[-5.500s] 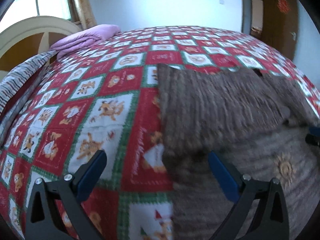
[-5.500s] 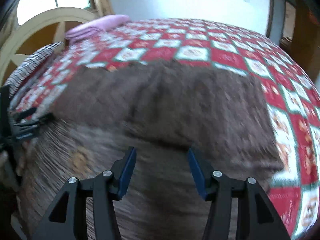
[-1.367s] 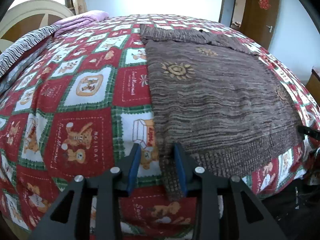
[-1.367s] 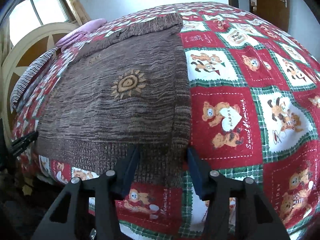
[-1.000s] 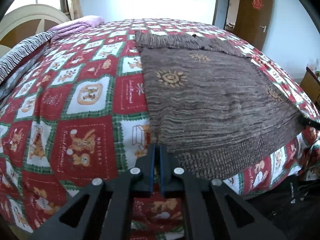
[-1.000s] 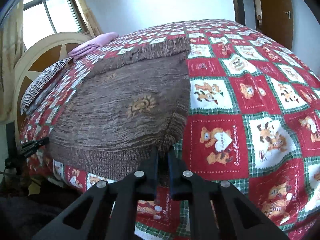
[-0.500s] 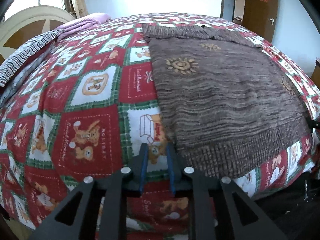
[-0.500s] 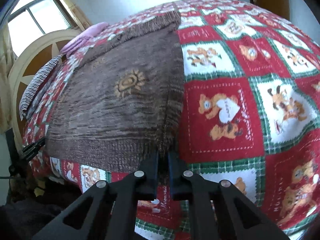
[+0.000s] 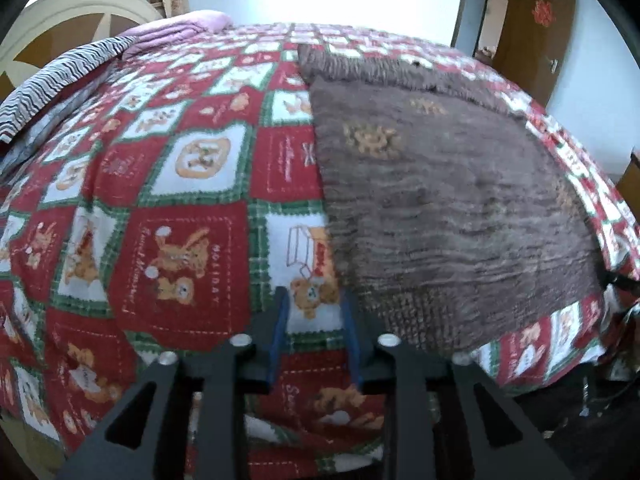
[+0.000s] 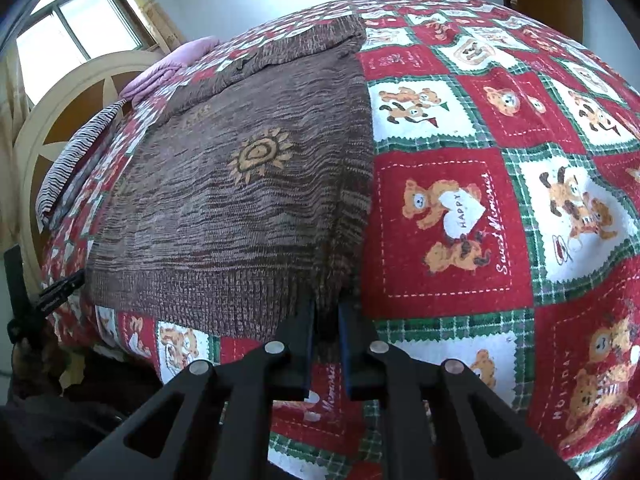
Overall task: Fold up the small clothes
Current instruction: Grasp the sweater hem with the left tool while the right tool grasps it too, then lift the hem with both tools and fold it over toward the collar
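A brown knit sweater (image 9: 440, 184) with orange sun motifs lies flat on the red and white teddy-bear bedspread (image 9: 172, 216), hem toward me. It also shows in the right wrist view (image 10: 248, 200). My left gripper (image 9: 314, 304) is slightly open and empty, just left of the sweater's near left hem corner. My right gripper (image 10: 325, 312) is shut on the sweater's near right hem corner, which bunches up between the fingers.
A striped pillow (image 9: 60, 76) and a pink folded blanket (image 9: 176, 30) lie at the head of the bed by a cream headboard (image 9: 76, 8). A brown door (image 9: 536, 28) stands at the far right. The bed edge drops off right below both grippers.
My left gripper, shut on the left hem corner a second ago, has opened and let it go. My right gripper stays shut on the right hem corner.
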Action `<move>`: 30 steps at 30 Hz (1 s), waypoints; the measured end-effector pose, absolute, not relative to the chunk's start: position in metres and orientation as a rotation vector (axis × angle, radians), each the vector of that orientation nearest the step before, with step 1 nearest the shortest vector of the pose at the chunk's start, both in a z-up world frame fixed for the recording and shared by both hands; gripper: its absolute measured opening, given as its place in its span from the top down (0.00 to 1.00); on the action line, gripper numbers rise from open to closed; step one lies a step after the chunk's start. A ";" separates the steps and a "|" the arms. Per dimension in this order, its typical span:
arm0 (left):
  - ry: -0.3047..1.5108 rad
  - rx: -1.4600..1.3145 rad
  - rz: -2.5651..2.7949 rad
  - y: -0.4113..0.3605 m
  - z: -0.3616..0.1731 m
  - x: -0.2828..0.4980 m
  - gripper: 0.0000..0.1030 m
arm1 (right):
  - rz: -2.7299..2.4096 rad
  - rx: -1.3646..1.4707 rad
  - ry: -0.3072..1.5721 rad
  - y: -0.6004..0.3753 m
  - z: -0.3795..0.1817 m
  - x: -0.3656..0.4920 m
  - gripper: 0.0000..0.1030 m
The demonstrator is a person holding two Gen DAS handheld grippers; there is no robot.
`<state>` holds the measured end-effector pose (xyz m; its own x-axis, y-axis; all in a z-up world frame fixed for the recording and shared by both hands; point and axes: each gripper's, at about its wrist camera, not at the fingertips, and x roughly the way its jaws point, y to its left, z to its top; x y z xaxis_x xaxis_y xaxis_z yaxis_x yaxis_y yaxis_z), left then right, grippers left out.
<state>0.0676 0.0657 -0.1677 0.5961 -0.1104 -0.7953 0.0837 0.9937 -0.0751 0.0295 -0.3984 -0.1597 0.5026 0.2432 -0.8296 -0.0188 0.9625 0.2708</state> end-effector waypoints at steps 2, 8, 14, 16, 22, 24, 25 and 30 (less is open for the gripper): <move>0.885 -0.047 -0.104 0.066 -0.159 0.062 0.44 | 0.159 0.235 1.031 -0.398 -0.159 0.029 0.89; 0.925 -0.049 -0.162 0.057 -0.174 0.066 0.44 | 0.164 0.231 1.027 -0.394 -0.159 0.028 0.82; 0.936 -0.025 -0.205 0.050 -0.185 0.068 0.89 | 0.167 0.184 1.015 -0.388 -0.159 0.027 0.79; 0.938 -0.023 -0.222 0.051 -0.184 0.067 0.93 | 0.178 0.160 1.003 -0.383 -0.155 0.025 0.84; 0.866 -0.099 -0.261 0.071 -0.146 0.071 0.94 | 0.262 0.241 0.871 -0.390 -0.117 0.019 0.93; 0.826 -0.102 -0.270 0.075 -0.130 0.074 0.94 | 0.270 0.270 0.814 -0.396 -0.098 0.019 0.93; 0.811 -0.098 -0.270 0.075 -0.123 0.077 0.94 | 0.278 0.280 0.789 -0.398 -0.089 0.020 0.93; 0.766 -0.122 -0.280 0.075 -0.103 0.097 0.94 | 0.300 0.296 0.686 -0.398 -0.052 0.031 0.93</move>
<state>0.0972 0.0747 -0.1027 0.6860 -0.2934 -0.6658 0.2050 0.9560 -0.2100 0.0310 -0.3982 -0.0521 0.7344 0.3651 -0.5722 -0.1724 0.9157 0.3630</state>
